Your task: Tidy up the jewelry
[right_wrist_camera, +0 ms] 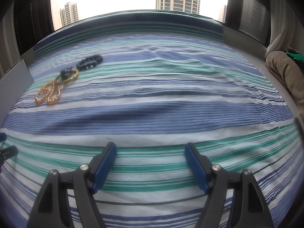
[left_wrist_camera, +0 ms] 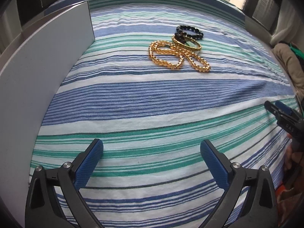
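On striped blue-green bedsheet [left_wrist_camera: 152,98]: amber beaded necklace [left_wrist_camera: 176,57] looped, long axis left-right, touching gold bangle [left_wrist_camera: 187,43] and black bead bracelet [left_wrist_camera: 190,31] | left gripper [left_wrist_camera: 152,148] fingers apart, empty | right gripper [right_wrist_camera: 150,150] fingers apart, empty

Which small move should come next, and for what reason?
Probably reach the left gripper forward toward the amber bead strand. Both it and the right gripper are open and empty above the striped sheet, and the jewelry lies nearer the left one.
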